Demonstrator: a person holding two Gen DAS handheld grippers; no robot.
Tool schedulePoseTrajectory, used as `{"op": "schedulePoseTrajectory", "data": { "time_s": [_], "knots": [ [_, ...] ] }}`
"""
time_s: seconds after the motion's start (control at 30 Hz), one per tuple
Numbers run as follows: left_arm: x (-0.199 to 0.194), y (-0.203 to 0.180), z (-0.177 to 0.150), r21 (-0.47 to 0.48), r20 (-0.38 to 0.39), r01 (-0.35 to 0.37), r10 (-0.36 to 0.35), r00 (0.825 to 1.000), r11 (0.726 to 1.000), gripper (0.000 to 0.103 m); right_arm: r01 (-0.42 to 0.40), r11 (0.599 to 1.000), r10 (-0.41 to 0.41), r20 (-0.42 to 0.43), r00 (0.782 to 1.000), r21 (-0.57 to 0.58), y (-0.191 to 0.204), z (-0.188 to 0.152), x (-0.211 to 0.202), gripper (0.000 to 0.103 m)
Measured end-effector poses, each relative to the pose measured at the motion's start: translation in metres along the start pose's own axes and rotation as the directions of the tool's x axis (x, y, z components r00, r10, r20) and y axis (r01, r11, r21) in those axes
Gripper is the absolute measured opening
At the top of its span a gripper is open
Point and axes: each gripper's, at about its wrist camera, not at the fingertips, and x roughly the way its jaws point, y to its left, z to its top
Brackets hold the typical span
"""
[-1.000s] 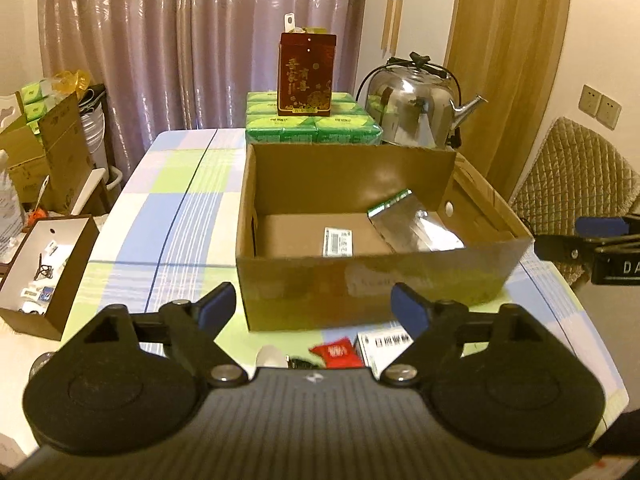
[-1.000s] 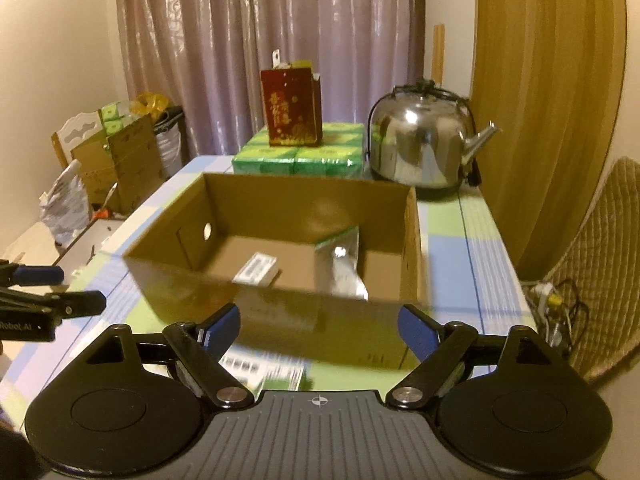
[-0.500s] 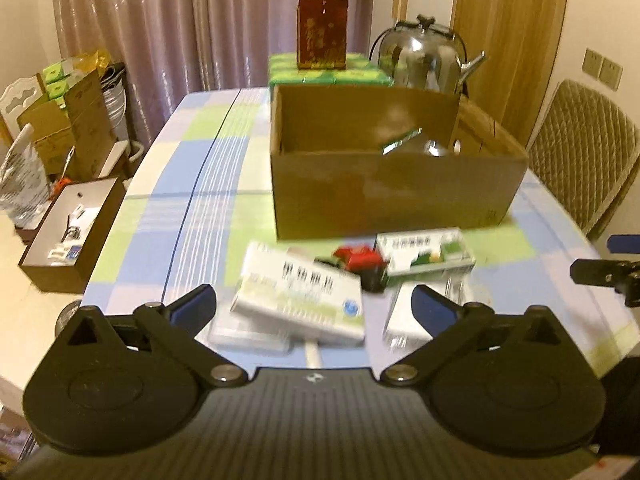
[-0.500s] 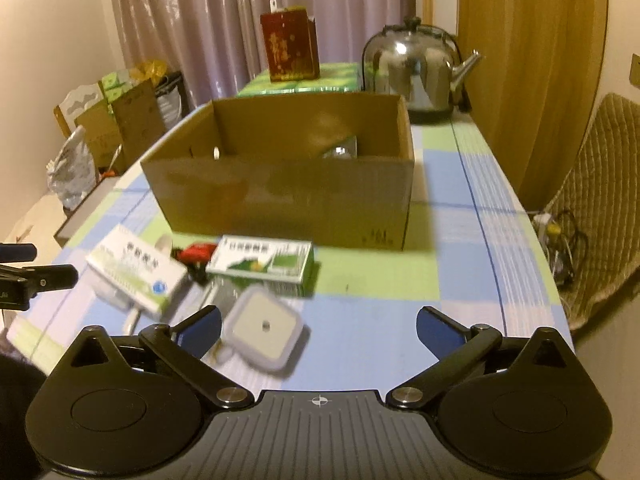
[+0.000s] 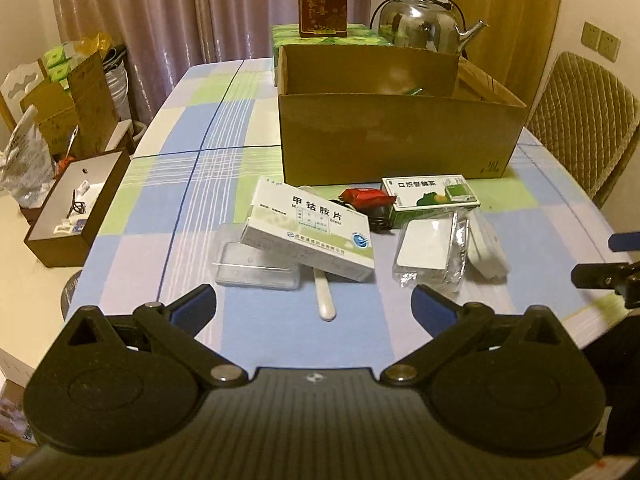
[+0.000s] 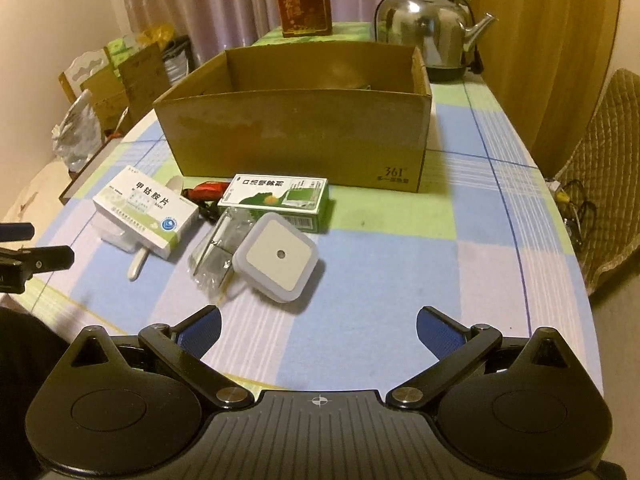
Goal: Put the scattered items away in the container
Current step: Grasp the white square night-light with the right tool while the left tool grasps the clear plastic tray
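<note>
Though cardboard box (image 6: 296,136) matte, square night light (image 6: 276,256) glossy, rounded.

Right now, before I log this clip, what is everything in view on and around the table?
Open brown cardboard box: 1, table middle.
White medicine carton with blue logo: 1, in front of the box, leaning on a clear plastic case.
Green-and-white medicine carton: 1, by the box front.
White square night light: 1, nearest the right gripper.
Crinkled clear foil packet: 1, beside the night light.
Red wrapper: 1, between the cartons.
White plastic spoon: 1, under the white carton.
Steel kettle: 1, behind the box.
Dark red tin: 1, on green packs.
Checked tablecloth: 1, blue, green, lilac.
Left gripper: open, empty.
Right gripper: open, empty.
</note>
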Motion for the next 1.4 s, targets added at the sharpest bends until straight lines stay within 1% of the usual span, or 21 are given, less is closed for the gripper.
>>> {"op": "schedulePoseTrajectory", "data": {
  "time_s": [0.17,0.3,0.37,0.47,0.57,0.7,0.77,0.83,0.93,1.03,1.1,1.17,1.27,1.4],
  "knots": [
    [0.002,0.005,-0.001,0.016,-0.006,-0.001,0.001,1.0,1.0,0.102,-0.018,0.999,0.018,-0.005,1.0,-0.047,0.008,0.002,0.009,0.101],
    [0.007,0.009,0.0,0.047,-0.02,0.009,-0.008,1.0,0.999,0.102,-0.03,0.991,0.029,-0.007,1.0,-0.133,0.017,0.006,0.02,0.101],
    [0.011,0.01,0.002,0.063,-0.03,0.023,-0.021,0.999,0.998,0.102,-0.042,0.98,0.041,-0.006,0.999,-0.196,0.021,0.008,0.026,0.101],
    [0.016,0.009,0.005,0.093,-0.036,0.051,-0.048,0.998,0.994,0.102,-0.053,0.944,0.053,-0.011,0.999,-0.327,0.028,0.011,0.037,0.101],
    [0.021,0.002,0.008,0.13,-0.037,0.077,-0.073,0.997,0.988,0.102,-0.083,0.909,0.071,-0.043,0.997,-0.408,0.028,0.015,0.048,0.101],
    [0.029,-0.013,0.01,0.173,-0.038,0.12,-0.115,0.993,0.978,0.102,-0.117,0.891,0.093,-0.076,0.993,-0.439,0.021,0.021,0.065,0.1],
    [0.035,-0.021,0.01,0.193,-0.044,0.15,-0.145,0.989,0.97,0.102,-0.145,0.877,0.112,-0.098,0.989,-0.459,0.018,0.025,0.073,0.095],
    [0.042,-0.029,0.01,0.212,-0.057,0.178,-0.169,0.984,0.961,0.102,-0.179,0.855,0.135,-0.124,0.983,-0.487,0.018,0.028,0.08,0.092],
    [0.052,-0.039,0.009,0.235,-0.076,0.204,-0.191,0.979,0.95,0.102,-0.196,0.813,0.139,-0.144,0.98,-0.548,0.019,0.03,0.09,0.088],
    [0.061,-0.046,0.01,0.243,-0.089,0.22,-0.204,0.975,0.945,0.102,-0.225,0.795,0.16,-0.164,0.973,-0.563,0.016,0.035,0.101,0.084],
    [0.066,-0.048,0.011,0.245,-0.096,0.228,-0.211,0.973,0.942,0.102,-0.254,0.773,0.182,-0.179,0.967,-0.582,0.016,0.038,0.107,0.079],
    [0.069,-0.05,0.011,0.25,-0.102,0.234,-0.215,0.971,0.94,0.102,-0.278,0.74,0.196,-0.199,0.96,-0.613,0.018,0.039,0.113,0.074],
    [0.075,-0.053,0.013,0.254,-0.109,0.239,-0.218,0.97,0.937,0.102,-0.304,0.699,0.207,-0.224,0.952,-0.647,0.02,0.039,0.119,0.073],
    [0.08,-0.056,0.015,0.249,-0.115,0.258,-0.236,0.965,0.934,0.102,-0.342,0.67,0.231,-0.253,0.94,-0.659,0.02,0.041,0.124,0.073]
  ]
}}
